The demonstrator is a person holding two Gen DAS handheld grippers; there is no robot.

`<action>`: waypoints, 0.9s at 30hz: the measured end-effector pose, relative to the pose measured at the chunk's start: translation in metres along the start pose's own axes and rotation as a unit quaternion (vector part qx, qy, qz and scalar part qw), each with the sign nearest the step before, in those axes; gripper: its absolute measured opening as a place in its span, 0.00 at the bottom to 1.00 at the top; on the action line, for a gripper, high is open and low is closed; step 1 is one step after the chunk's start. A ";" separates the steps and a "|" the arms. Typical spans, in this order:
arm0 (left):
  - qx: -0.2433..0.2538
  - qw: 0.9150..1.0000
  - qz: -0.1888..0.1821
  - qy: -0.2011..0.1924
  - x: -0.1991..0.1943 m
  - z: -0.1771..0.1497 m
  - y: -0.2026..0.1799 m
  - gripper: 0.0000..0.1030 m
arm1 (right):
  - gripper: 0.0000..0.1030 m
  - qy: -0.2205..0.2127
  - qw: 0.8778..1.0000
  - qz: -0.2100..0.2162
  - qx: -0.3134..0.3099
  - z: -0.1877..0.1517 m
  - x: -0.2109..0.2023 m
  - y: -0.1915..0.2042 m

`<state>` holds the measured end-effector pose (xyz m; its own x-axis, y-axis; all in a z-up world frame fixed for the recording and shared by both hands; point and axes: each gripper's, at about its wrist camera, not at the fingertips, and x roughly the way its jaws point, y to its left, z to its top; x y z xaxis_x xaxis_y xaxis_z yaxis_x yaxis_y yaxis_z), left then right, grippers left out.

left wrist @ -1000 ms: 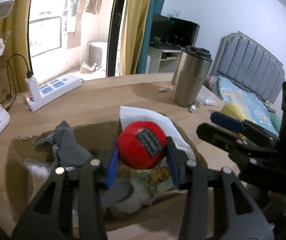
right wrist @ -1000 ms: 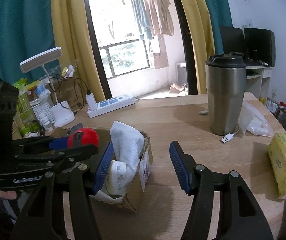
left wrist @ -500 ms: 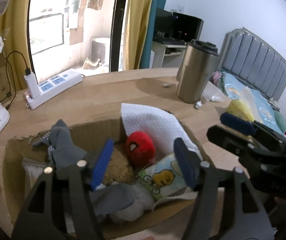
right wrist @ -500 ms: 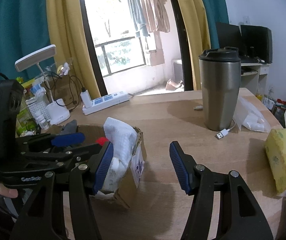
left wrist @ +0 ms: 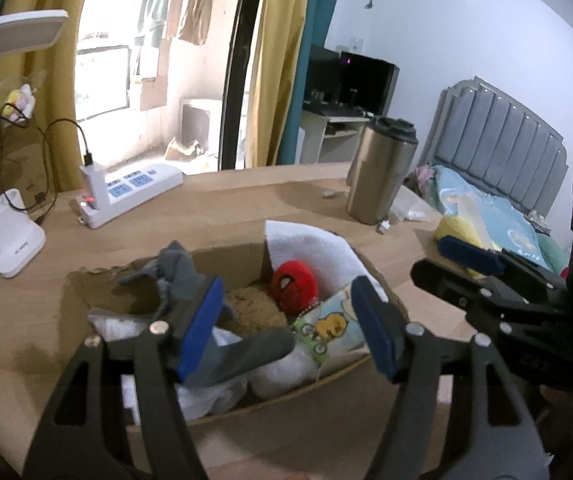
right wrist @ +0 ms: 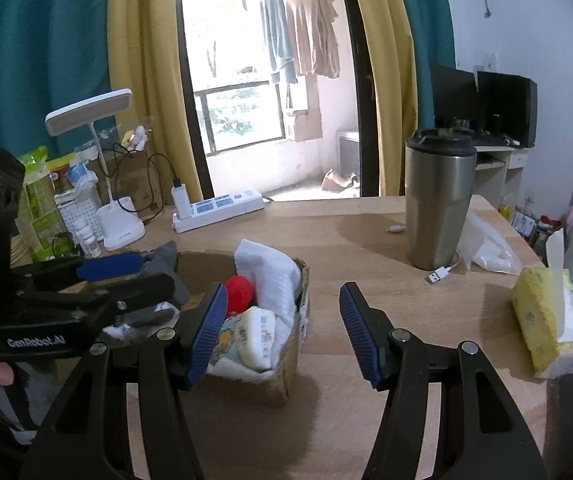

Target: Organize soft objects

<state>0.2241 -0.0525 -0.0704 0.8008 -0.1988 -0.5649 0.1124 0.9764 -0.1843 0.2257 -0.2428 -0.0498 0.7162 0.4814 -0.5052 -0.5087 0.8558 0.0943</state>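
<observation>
The red plush ball (left wrist: 293,291) lies in your cardboard box (left wrist: 282,408), its printed face turned up toward you; being round, it has no long axis to speak of. It sits against a white towel (left wrist: 310,248) standing at the box's far right corner, with a brown pad (left wrist: 248,306) on its left, a cartoon-print pouch (left wrist: 334,326) in front and grey socks (left wrist: 176,270) further left. Your left gripper (left wrist: 286,330) has just been opening; its jaws stand spread above the box with nothing pinched. Your right gripper (right wrist: 282,334) hangs spread and empty just right of the box. On the table (right wrist: 346,240) beyond stand a steel tumbler (right wrist: 438,200), a power strip (right wrist: 218,208) and a tissue pack (right wrist: 546,316).
</observation>
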 end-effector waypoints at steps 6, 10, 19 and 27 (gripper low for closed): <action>-0.002 1.000 -0.004 -0.025 -0.035 -0.005 0.012 0.67 | 0.60 -0.004 1.000 -0.016 -0.009 -0.001 -0.016 0.018; 0.008 0.999 0.000 -0.046 -0.059 -0.008 0.013 0.74 | 0.60 -0.012 0.999 -0.027 -0.018 0.001 -0.030 0.031; 0.014 0.995 0.002 -0.097 -0.118 -0.013 0.013 0.88 | 0.60 -0.040 0.998 -0.041 -0.040 0.009 -0.067 0.055; 0.027 0.990 0.017 -0.139 -0.160 -0.015 0.009 0.97 | 0.67 -0.072 0.995 -0.050 -0.055 0.016 -0.102 0.071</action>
<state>0.0884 -0.0130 0.0066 0.9348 -0.1414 -0.3259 0.1068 0.9868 -0.1217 0.1245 -0.2284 0.0220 0.8233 0.4238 -0.3776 -0.4746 0.8788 -0.0486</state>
